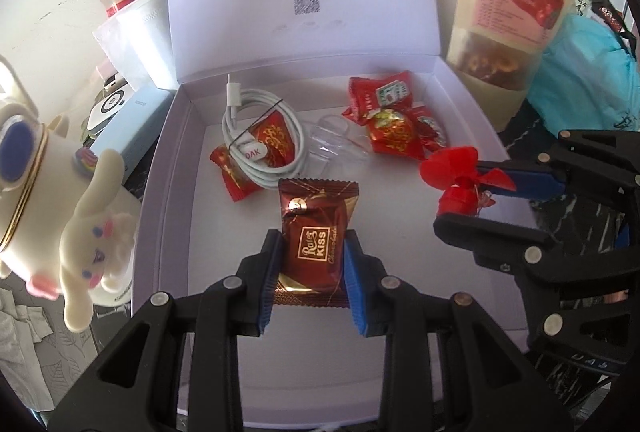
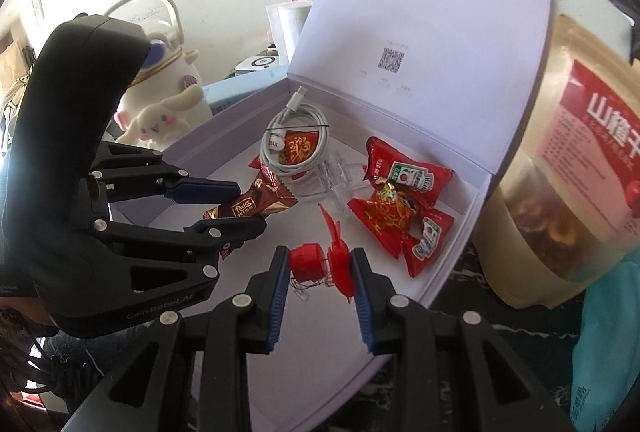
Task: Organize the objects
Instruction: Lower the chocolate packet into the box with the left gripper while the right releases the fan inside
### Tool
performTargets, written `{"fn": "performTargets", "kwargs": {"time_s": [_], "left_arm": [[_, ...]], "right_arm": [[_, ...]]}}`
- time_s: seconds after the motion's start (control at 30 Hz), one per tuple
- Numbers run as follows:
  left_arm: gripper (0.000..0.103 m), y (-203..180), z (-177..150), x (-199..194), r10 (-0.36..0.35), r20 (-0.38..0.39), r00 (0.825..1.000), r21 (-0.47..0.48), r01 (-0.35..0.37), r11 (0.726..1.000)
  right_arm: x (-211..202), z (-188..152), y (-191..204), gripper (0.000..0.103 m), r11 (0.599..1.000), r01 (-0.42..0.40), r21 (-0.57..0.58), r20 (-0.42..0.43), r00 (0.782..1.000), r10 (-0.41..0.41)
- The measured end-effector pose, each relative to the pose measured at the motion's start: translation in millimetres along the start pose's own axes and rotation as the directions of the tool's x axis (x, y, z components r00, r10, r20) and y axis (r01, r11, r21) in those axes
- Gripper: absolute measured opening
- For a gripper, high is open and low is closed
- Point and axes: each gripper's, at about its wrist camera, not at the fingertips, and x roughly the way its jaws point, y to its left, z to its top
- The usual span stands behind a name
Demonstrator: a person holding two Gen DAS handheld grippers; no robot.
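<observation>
Both grippers are over the open pale lilac cardboard box (image 1: 168,168), and each one has cargo. The left gripper (image 1: 310,264) is clamped on a dark red foil-wrapped chocolate (image 1: 314,240) marked "Kiss", blue pads pressing its two long sides, so the wrapper's long axis runs straight ahead along the fingers, toward the back wall of the box. The right gripper (image 2: 320,272) pinches a small red plastic fan (image 2: 320,264), its round hub against the left pad and the blades against the right one, so its axis lies crosswise between the fingers.

What counts for the release is what lies beneath and ahead. The chocolate hangs above bare box floor, with the coiled white charging cable (image 1: 260,132) lying on a red sweet just beyond its far end (a crowded corner). Dropped here it should land clear; pushed forward it would likely ride up on the cable.

The fan is at the box's right side, near the red ketchup sachets (image 2: 404,184) and the clear plastic piece (image 2: 336,176). In the right wrist view the left gripper sits just to the fan's left, close but apart.
</observation>
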Motion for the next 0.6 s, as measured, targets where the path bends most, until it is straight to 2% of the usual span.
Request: {"fn": "performTargets", "kwargs": {"time_s": [0.4, 0.6], "left_arm": [[0.029, 4.8, 6.0, 28.2, -0.016, -0.048, 0.999, 0.011, 0.017, 1.000], [0.029, 7.9, 7.2, 30.3, -0.029, -0.052, 0.998, 0.010, 0.030, 1.000]], "right_arm": [[14.2, -0.3, -3.8, 0.030, 1.000, 0.006, 0.005, -0.027, 1.000, -0.006], [15.2, 0.0, 0.4, 0.030, 1.000, 0.015, -0.006, -0.031, 0.999, -0.016]]}}
